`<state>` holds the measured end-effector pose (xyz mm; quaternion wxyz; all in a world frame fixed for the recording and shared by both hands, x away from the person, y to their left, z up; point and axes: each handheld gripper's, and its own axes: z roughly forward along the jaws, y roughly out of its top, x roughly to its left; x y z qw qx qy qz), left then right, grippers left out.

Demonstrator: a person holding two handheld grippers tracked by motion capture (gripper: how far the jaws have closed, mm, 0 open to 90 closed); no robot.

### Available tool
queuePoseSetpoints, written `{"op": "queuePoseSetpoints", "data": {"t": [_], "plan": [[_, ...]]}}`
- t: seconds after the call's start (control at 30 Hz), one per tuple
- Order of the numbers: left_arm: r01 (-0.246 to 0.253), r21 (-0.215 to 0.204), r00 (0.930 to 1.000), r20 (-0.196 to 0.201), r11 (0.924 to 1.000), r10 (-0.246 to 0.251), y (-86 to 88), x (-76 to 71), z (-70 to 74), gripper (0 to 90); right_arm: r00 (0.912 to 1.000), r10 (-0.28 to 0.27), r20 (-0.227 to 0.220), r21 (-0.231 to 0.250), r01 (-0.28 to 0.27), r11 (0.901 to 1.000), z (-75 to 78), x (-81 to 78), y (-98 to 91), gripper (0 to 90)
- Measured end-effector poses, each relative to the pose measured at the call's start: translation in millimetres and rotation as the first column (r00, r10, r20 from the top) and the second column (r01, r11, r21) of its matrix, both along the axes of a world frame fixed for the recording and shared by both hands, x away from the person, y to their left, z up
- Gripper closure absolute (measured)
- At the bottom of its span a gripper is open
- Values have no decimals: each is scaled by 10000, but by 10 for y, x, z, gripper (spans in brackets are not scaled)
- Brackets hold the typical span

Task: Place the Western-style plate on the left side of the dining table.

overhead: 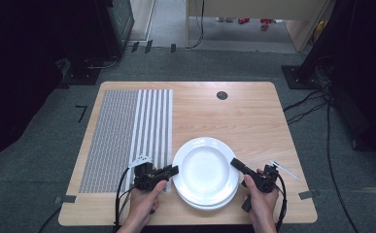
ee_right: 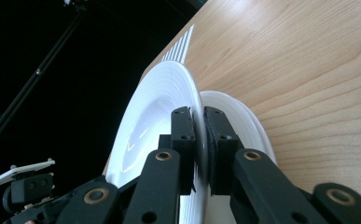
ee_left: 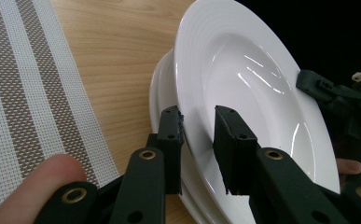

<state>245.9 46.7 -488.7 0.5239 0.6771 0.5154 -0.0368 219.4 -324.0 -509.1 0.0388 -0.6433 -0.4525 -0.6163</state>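
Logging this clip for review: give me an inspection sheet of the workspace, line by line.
Surface: wooden table, with a striped woven mat on its left part.
Job's things: white top plate on a stack of plates near the front edge.
Clutter: nothing seen.
Grippers: left gripper straddles the top plate's rim, its pads not clearly pressing; right gripper is shut on the opposite rim.
Cables: a black cable trails from each gripper; more cables lie on the floor at right.
Surroundings: grey carpet, dark equipment stands at both sides.
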Motion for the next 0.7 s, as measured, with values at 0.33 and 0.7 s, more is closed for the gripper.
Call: {"op": "queuePoseSetpoints", "data": {"t": [0.33,0.7], "plan": [[15,-450,10000,51,9990,-13,66,18,108,750,10000,-3,-62,288,5,9996,39,28,19,841],[-123,-768,9999,6,9970,124,192,65,279,753,9997,107,-202,465,-98,9989,222,146,116,841]]}}
